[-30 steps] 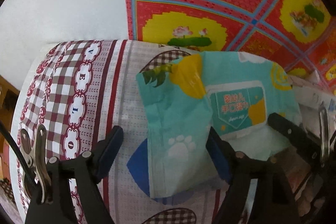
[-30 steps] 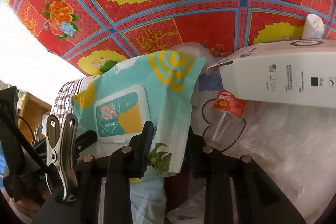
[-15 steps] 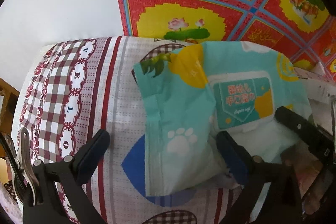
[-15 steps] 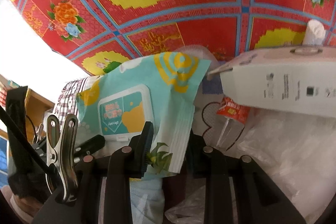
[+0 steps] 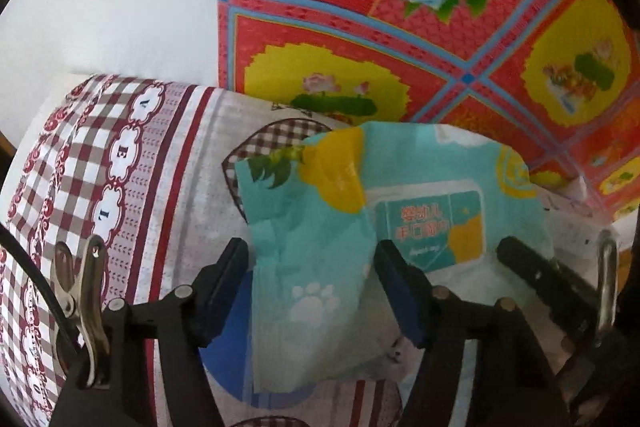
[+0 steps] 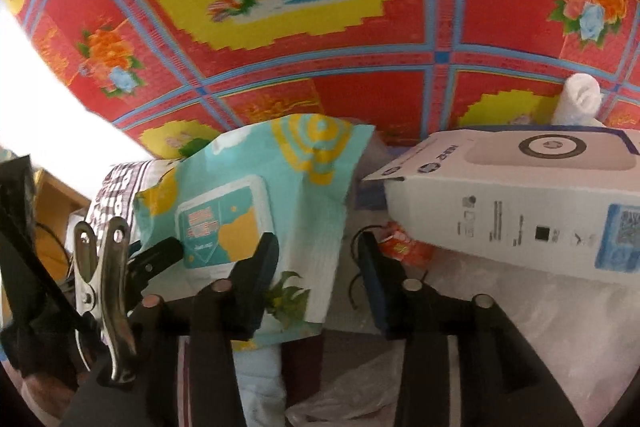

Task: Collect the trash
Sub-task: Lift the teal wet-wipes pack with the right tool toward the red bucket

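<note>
R gripper (image 6: pixel 316 271) was clamped on the teal wipes pack (image 6: pixel 256 203) a sec ago; its jaws are opening now, pack loose between them. L gripper (image 5: pixel 312 287) is closing around the pack's other end (pads not touching yet). Looks like a handover; pack lies on the checked bag (image 5: pixel 120 163).

You can read the letters V, E, L, each in a white medallion, down the checked border of the tablecloth (image 5: pixel 120 155). The teal wipes pack (image 5: pixel 320 227) has a label with red characters, too blurred to make out. On the white box (image 6: pixel 520 203) you see a QR code and small illegible print.
</note>
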Action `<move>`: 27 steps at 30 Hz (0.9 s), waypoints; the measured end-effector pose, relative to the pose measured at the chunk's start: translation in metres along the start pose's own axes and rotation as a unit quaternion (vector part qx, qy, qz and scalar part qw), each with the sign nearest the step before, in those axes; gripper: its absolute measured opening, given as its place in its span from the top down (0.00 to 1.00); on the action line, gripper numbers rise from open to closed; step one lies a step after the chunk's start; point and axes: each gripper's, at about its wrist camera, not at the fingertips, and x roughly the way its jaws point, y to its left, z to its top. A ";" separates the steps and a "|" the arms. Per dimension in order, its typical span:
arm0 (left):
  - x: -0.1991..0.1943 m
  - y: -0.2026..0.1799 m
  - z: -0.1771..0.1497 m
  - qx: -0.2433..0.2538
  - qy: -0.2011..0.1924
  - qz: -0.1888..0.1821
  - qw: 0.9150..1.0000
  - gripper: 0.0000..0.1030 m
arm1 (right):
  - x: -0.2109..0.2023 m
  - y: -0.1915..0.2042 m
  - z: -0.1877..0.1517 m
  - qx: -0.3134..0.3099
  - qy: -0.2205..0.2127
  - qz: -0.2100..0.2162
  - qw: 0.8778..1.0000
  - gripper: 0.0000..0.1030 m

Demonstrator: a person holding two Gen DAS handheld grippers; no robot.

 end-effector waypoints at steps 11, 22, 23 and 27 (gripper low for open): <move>0.006 -0.035 -0.018 -0.010 -0.021 0.011 1.000 0.51 | -0.007 0.014 -0.008 -0.049 -0.024 -0.048 0.997 0.78; -0.019 -0.029 -0.021 -0.003 -0.039 -0.029 0.999 0.52 | -0.049 0.038 -0.016 -0.055 -0.039 -0.033 0.997 0.79; -0.021 -0.027 -0.021 -0.006 -0.040 -0.029 0.999 0.52 | -0.052 0.042 -0.016 -0.058 -0.041 -0.032 0.997 0.79; -0.028 -0.007 -0.014 -0.007 -0.052 -0.036 0.998 0.52 | -0.073 0.062 -0.020 -0.071 -0.058 -0.030 0.995 0.79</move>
